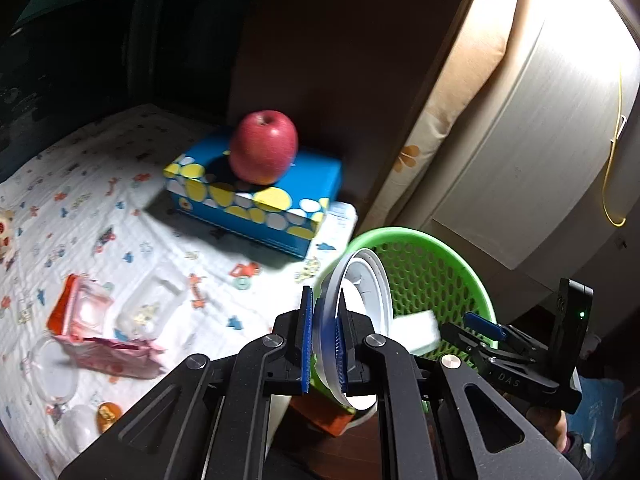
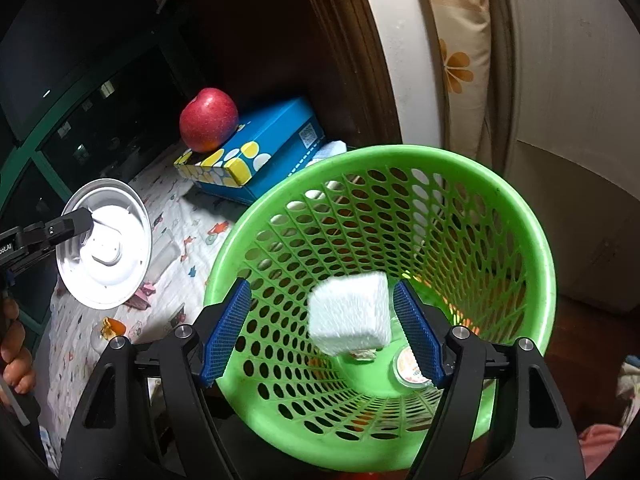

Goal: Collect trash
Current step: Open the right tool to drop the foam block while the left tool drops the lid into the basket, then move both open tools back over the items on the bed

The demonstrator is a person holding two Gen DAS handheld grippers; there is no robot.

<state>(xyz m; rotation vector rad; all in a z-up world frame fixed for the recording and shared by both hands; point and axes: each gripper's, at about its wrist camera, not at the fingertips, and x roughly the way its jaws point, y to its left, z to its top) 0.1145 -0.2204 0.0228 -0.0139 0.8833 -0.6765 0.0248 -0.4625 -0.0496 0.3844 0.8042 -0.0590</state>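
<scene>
My left gripper (image 1: 322,304) is shut on the rim of a round white plastic lid (image 1: 370,280), held on edge beside the green mesh basket (image 1: 400,236). From the right wrist view the lid (image 2: 108,248) hangs left of the basket rim (image 2: 400,154), with the left gripper (image 2: 80,220) clamped on it. My right gripper (image 2: 322,286) stands open over the basket mouth. A white folded tissue wad (image 2: 350,312) lies blurred between its jaws, unpressed, close to the right pad. A small round printed lid (image 2: 408,368) lies at the basket bottom. The right gripper (image 1: 484,326) shows over the basket's near side.
On the patterned cloth (image 1: 100,208) lie a pink wrapper (image 1: 108,348), a clear plastic tray (image 1: 156,300) and a small orange piece (image 1: 108,414). A red apple (image 1: 264,152) sits on a blue dotted tissue box (image 1: 256,200). A pale cabinet (image 1: 540,140) and a flowered cushion (image 1: 440,112) stand to the right.
</scene>
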